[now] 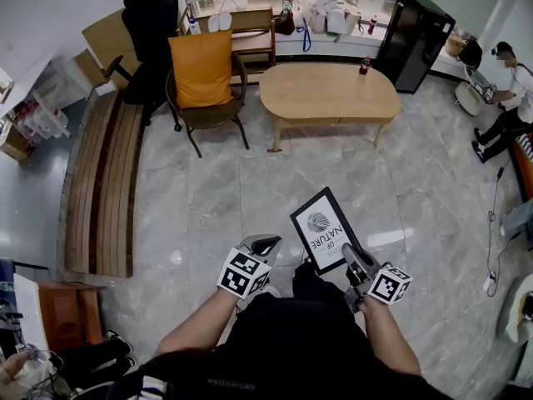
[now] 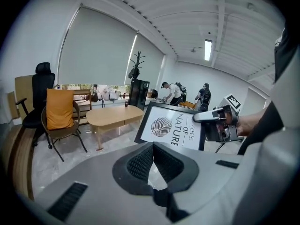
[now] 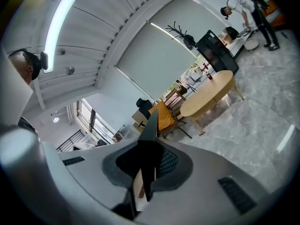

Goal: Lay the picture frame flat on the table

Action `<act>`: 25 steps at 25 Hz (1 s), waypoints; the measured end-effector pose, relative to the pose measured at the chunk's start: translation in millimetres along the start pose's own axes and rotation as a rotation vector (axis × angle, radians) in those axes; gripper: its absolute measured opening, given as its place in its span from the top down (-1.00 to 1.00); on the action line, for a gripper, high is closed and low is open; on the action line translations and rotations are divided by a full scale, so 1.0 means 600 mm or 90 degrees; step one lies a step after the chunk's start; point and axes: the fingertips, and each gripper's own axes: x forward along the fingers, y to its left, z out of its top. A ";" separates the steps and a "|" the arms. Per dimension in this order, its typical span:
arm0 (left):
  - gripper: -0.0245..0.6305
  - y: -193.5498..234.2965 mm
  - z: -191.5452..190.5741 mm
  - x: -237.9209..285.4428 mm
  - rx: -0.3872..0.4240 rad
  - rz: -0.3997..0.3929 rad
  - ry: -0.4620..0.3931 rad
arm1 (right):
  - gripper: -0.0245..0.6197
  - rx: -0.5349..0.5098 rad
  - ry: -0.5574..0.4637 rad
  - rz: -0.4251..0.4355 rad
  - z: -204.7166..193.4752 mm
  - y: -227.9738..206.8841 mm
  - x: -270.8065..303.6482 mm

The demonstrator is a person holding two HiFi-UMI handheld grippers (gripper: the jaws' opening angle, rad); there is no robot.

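Right gripper [image 1: 354,258] clamped on one edge of the picture frame [image 1: 321,227], well apart from the table [image 1: 329,94]. Left gripper [image 1: 261,245] closed, empty

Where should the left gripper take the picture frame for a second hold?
Probably the black border of the picture frame's free edge, coming from the left. The right gripper clamps the opposite edge, the frame is thin enough to pinch, and the left gripper sits beside that free edge.

We log the right gripper [image 3: 146,165] with its jaws clamped on the picture frame [image 3: 152,125], seen edge-on, near upright; oval wooden table [image 3: 208,97] well beyond; orange-cushioned chair [image 3: 165,117] beside it; a person [image 3: 246,8] bends far off.
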 end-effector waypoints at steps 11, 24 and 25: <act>0.91 0.096 0.194 0.159 -0.049 0.037 -0.035 | 0.84 -0.030 0.002 0.052 0.221 -0.116 0.129; 0.91 0.093 0.326 0.380 0.037 -0.004 0.010 | 0.84 0.019 0.014 0.026 0.359 -0.285 0.168; 0.91 0.107 0.329 0.391 0.025 -0.004 0.012 | 0.84 0.024 0.015 0.021 0.365 -0.297 0.178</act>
